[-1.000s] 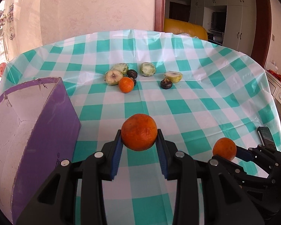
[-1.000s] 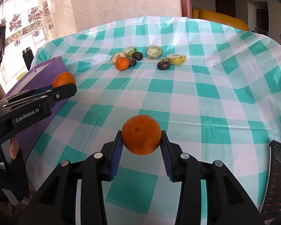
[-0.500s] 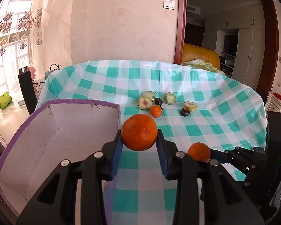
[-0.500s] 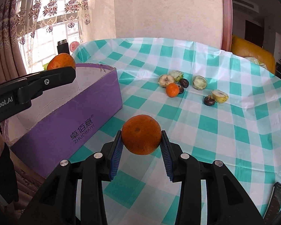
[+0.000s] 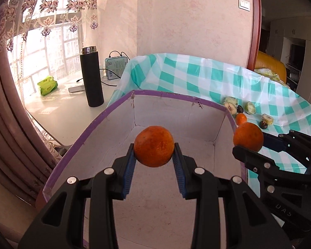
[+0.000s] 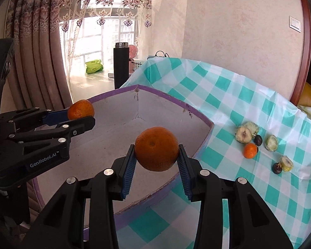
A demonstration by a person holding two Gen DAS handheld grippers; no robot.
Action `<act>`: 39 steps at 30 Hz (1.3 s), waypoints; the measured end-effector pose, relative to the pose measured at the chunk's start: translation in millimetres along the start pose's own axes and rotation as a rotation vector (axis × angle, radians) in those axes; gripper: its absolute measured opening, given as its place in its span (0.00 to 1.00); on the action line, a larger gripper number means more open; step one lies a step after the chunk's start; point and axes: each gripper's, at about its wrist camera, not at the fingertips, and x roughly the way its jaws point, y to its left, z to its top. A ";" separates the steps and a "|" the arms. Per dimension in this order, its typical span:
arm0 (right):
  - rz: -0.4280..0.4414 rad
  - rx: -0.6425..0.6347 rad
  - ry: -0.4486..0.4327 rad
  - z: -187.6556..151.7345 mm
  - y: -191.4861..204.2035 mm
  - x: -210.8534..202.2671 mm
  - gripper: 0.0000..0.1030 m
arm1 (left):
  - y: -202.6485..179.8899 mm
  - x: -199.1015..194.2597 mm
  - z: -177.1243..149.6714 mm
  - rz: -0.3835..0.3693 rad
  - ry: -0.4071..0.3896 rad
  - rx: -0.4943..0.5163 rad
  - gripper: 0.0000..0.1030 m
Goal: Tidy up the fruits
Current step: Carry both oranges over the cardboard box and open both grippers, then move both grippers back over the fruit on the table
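Note:
My left gripper [image 5: 154,159] is shut on an orange [image 5: 153,146] and holds it above the inside of the purple box [image 5: 122,101]. My right gripper [image 6: 156,157] is shut on a second orange [image 6: 156,148] over the box's near right wall [image 6: 205,143]. The right gripper with its orange [image 5: 248,137] shows at the right of the left wrist view. The left gripper with its orange [image 6: 80,110] shows at the left of the right wrist view. A small orange [image 6: 250,150] lies on the checked tablecloth [image 6: 228,95] among cut fruits.
Cut green and yellow fruit pieces [image 6: 243,134] and dark small fruits [image 6: 277,168] lie in a cluster right of the box. A black flask [image 5: 91,76] stands on the windowsill beyond the box, with a green packet [image 5: 47,85] and a small device [image 5: 116,65].
Both grippers swung left with their oranges. The left one now hangs over the box's inside, the right one over its right wall. The fruit cluster shifted to the right of both views.

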 end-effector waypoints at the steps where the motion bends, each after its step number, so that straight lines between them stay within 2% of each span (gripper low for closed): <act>1: 0.012 -0.011 0.017 1.9 6.3 7.4 0.39 | 6.7 4.1 -2.3 0.014 0.017 0.000 0.35; 3: 0.029 -0.034 0.062 5.9 18.9 22.4 0.39 | 14.8 13.6 -6.7 0.044 0.061 0.021 0.35; 5: 0.041 -0.068 0.145 9.8 29.3 43.0 0.39 | 20.3 24.9 -11.8 0.070 0.124 0.048 0.35; 9: 0.059 -0.143 0.367 13.4 40.2 86.4 0.39 | 28.0 44.3 -20.0 0.029 0.249 0.059 0.35; 12: 0.097 -0.185 0.513 10.1 41.3 112.3 0.39 | 25.0 55.2 -25.7 0.036 0.309 0.104 0.36; 14: 0.097 -0.207 0.578 5.6 41.3 123.5 0.39 | 21.1 61.6 -29.4 0.039 0.343 0.125 0.36; 17: 0.093 -0.227 0.616 -0.3 41.2 130.9 0.39 | 17.9 70.5 -35.7 0.042 0.389 0.141 0.36; 18: 0.088 -0.232 0.614 -1.4 41.9 130.7 0.39 | 18.7 69.6 -34.9 0.040 0.390 0.135 0.36; 21: 0.091 -0.218 0.605 -1.4 41.2 128.3 0.40 | 22.2 68.7 -33.6 0.051 0.386 0.124 0.48; 22: 0.085 -0.213 0.606 -2.0 40.8 128.2 0.40 | 23.5 68.6 -33.2 0.058 0.388 0.117 0.55; 25: 0.076 -0.206 0.576 -0.6 39.0 123.8 0.51 | 25.9 67.1 -31.8 0.075 0.384 0.111 0.66; 30: 0.082 -0.177 0.520 5.2 34.7 118.1 0.52 | 28.9 67.1 -29.8 0.116 0.392 0.097 0.77; 31: 0.092 -0.165 0.499 6.0 33.1 115.2 0.55 | 28.2 66.6 -29.2 0.134 0.394 0.099 0.82; 34: 0.100 -0.140 0.413 8.7 26.6 104.0 0.56 | 25.9 59.2 -25.7 0.178 0.368 0.108 0.87; 37: 0.094 -0.114 0.254 14.8 24.2 81.2 0.61 | 25.2 43.8 -16.9 0.167 0.313 0.078 0.87; 39: 0.094 -0.072 0.138 20.7 9.8 57.8 0.65 | 21.9 27.6 -5.6 0.144 0.238 0.050 0.89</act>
